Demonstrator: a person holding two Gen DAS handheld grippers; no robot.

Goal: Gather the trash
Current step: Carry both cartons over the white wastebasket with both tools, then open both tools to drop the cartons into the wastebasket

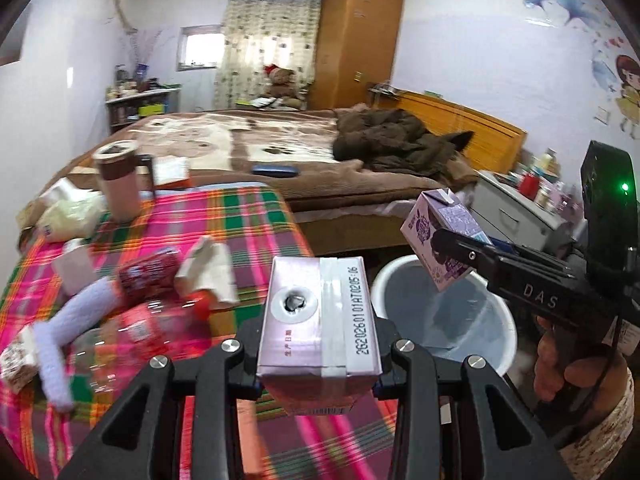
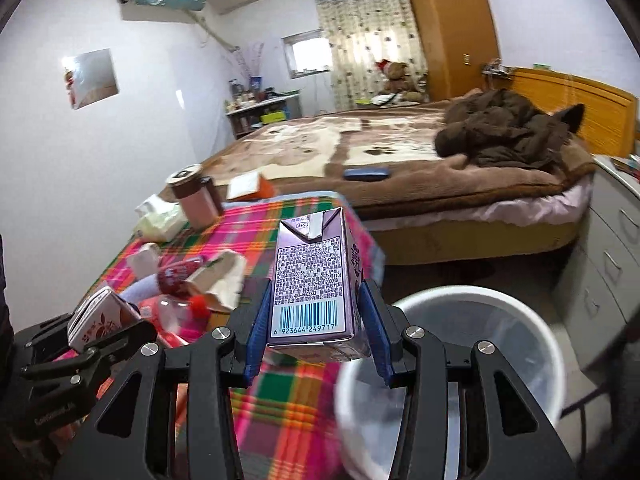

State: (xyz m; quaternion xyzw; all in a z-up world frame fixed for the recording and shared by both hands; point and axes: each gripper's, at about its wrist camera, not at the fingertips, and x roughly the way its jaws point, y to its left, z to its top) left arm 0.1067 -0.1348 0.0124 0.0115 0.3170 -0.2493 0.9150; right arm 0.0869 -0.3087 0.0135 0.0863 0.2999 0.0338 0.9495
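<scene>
My left gripper [image 1: 318, 356] is shut on a pinkish-purple drink carton [image 1: 318, 320], held over the table's right edge beside the white trash bin [image 1: 496, 320]. My right gripper [image 2: 314, 328] is shut on a purple milk carton [image 2: 310, 280], held upright next to the white bin [image 2: 532, 320]. In the left wrist view the right gripper [image 1: 452, 248] holds that purple carton [image 1: 440, 232] above the bin. In the right wrist view the left gripper [image 2: 104, 332] with its carton [image 2: 96, 320] is at the lower left.
A table with a pink plaid cloth [image 1: 248, 220] carries more litter: a red wrapper [image 1: 148, 272], crumpled paper [image 1: 208, 268], a clear plastic bottle [image 1: 132, 328], a white sock [image 1: 72, 320], a lidded cup [image 1: 118, 184] and bags. A bed [image 1: 280, 148] stands behind; drawers [image 2: 612, 248] at right.
</scene>
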